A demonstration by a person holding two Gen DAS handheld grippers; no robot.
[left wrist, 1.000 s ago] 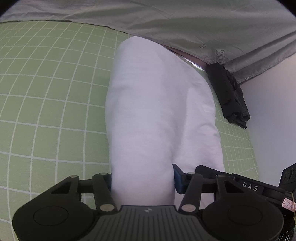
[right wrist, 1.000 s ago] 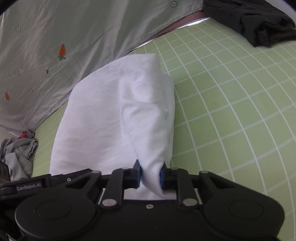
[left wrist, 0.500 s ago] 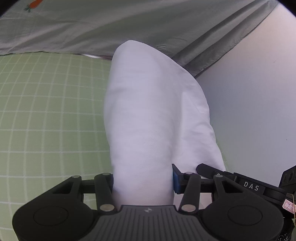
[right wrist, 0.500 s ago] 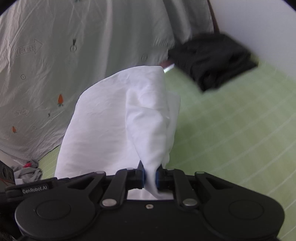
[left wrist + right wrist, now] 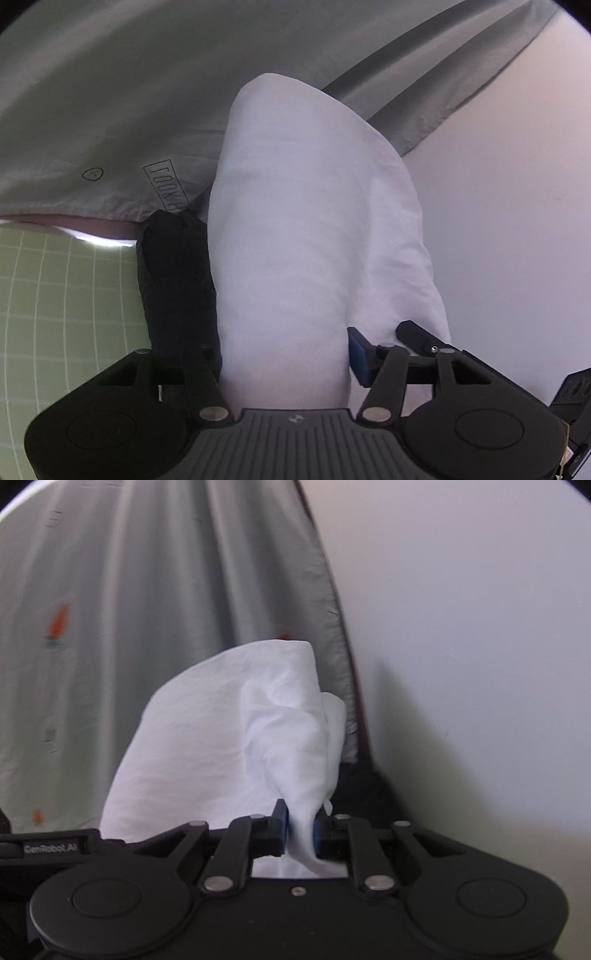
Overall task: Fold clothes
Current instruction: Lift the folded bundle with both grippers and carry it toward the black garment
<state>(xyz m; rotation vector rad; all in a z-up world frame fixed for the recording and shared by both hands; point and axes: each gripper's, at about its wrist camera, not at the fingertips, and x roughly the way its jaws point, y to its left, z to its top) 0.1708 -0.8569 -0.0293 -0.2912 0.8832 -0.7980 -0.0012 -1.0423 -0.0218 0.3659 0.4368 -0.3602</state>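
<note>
Left tool (image 5: 284,362): jaws opening, a thick folded end of the white garment (image 5: 317,236) between them; the blue pad (image 5: 357,356) on one side stands just clear of the cloth, the other side is hidden behind it, so a firm grip cannot be confirmed. Right tool (image 5: 298,829): jaws opening a little, yet its blue pads (image 5: 281,827) press a thin gathered pinch of the same white garment (image 5: 221,746); the cloth is clamped at this moment.

Location of the task's thing: the white garment hangs off the surface, carried between both tools, in front of the grey printed sheet (image 5: 147,110) and near the pale wall (image 5: 461,627); the folded black garment (image 5: 173,280) lies directly below on the green gridded mat (image 5: 55,295).

Judgement on purpose: the two-ended hold keeps the folded bundle from falling open; the position above the black garment suggests stacking there; the opening jaws suggest release is beginning.

Materials: white garment is soft woven cloth, finely creased, rolled thick at the left end, bunched and twisted at the right; black garment is matte and lumpy; mat is flat with pale grid lines; grey sheet is thin, draped in long folds, printed with small carrots (image 5: 59,622).
</note>
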